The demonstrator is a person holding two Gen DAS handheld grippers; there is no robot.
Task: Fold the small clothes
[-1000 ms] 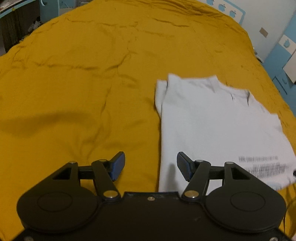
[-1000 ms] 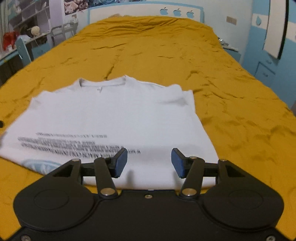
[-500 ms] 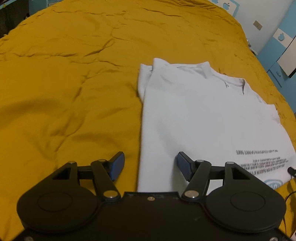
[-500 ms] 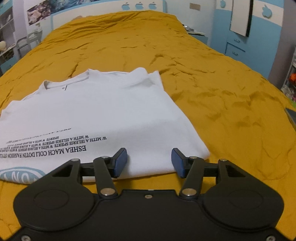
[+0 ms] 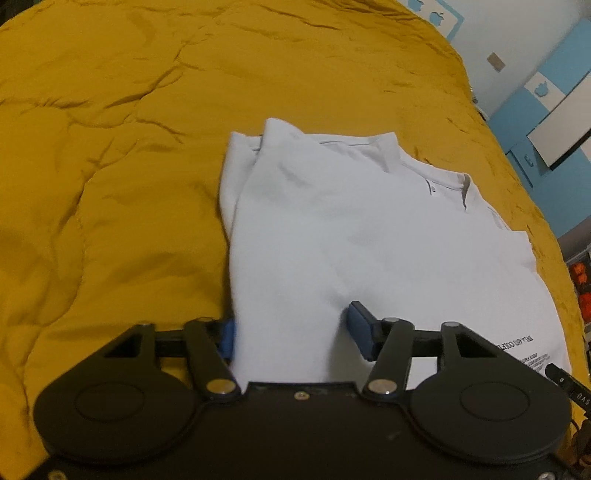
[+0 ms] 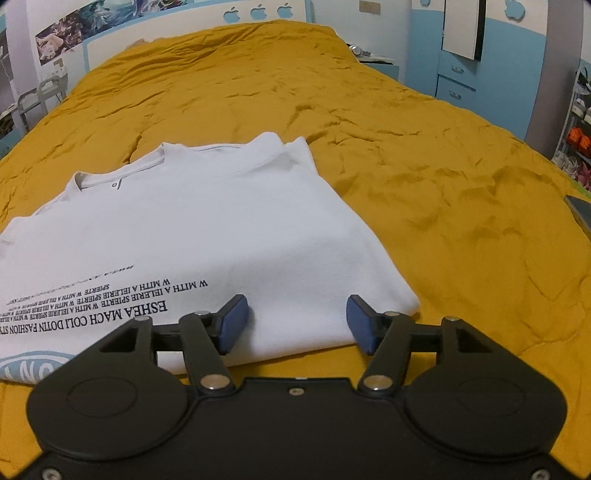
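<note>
Left wrist view shows both open claws, left gripper (image 5: 291, 332) and right gripper (image 6: 295, 321), around the white cotton T-shirt's (image 5: 354, 236) near edge, the left just closing in, the right just widening, ready to fold it on the mustard-yellow bedspread (image 5: 129, 147).

Folded shirt on a bed, seen from its near end.

The shirt (image 6: 207, 229) lies flat on the bedspread (image 6: 424, 155), collar toward the headboard (image 6: 192, 26), printed end nearest. The left gripper (image 5: 291, 332) straddles its near left corner; the right gripper (image 6: 295, 325) sits at its near right corner. A cabinet (image 6: 454, 70) stands beyond the bed's right edge.
</note>
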